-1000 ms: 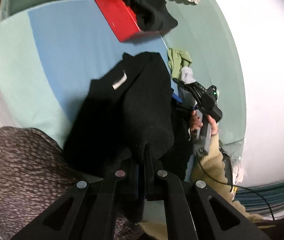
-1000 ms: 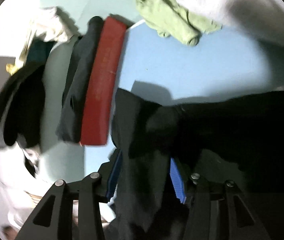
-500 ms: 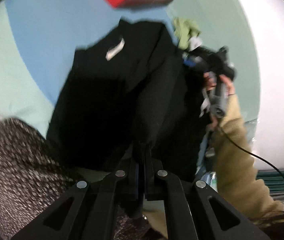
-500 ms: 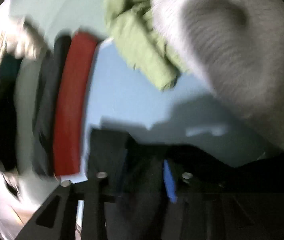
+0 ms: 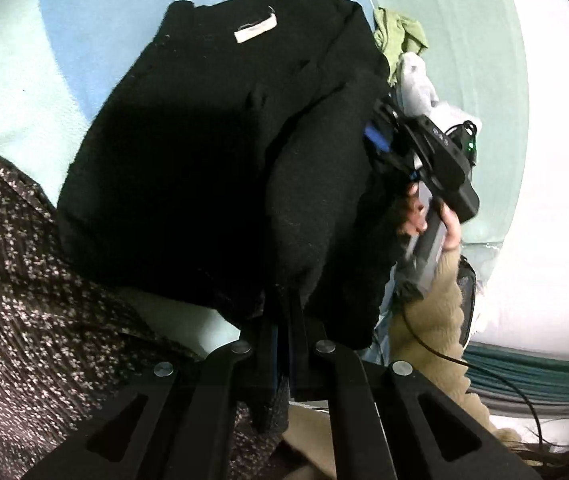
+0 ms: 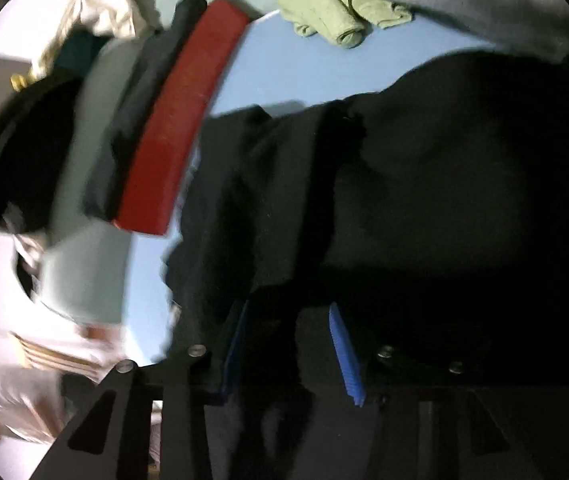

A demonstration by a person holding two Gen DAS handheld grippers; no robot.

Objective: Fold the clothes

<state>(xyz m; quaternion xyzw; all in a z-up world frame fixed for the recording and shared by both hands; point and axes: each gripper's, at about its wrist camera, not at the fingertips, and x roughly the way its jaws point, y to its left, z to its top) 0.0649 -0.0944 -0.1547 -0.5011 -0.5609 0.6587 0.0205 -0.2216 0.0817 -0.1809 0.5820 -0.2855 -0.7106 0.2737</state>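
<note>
A black sweater [image 5: 204, 152] with a white neck label lies spread on the blue mat [image 5: 96, 12]. My left gripper [image 5: 282, 308] is shut on its near hem, and the cloth bunches up over the fingertips. My right gripper [image 5: 378, 136], held by a hand in a beige sleeve, is at the sweater's right edge. In the right wrist view the sweater [image 6: 424, 180] fills the right half. Dark folds of it hang between the blue pads [image 6: 344, 352] of my right gripper [image 6: 288, 312]. Those jaws are closing, with a gap still showing and the ribbed pad faces bare.
A red box [image 6: 180, 120] with a dark garment [image 6: 140, 100] draped on it sits beyond the sweater. A green cloth [image 5: 398, 36] and a white cloth [image 5: 416, 76] lie at the right. A speckled dark skirt [image 5: 24, 300] fills the near left. Cables trail at lower right.
The left view has dipped and closed in, so the sweater looms larger and the red box has slid off the top. The right gripper has moved along the sweater's edge and its pads stand closer together.
</note>
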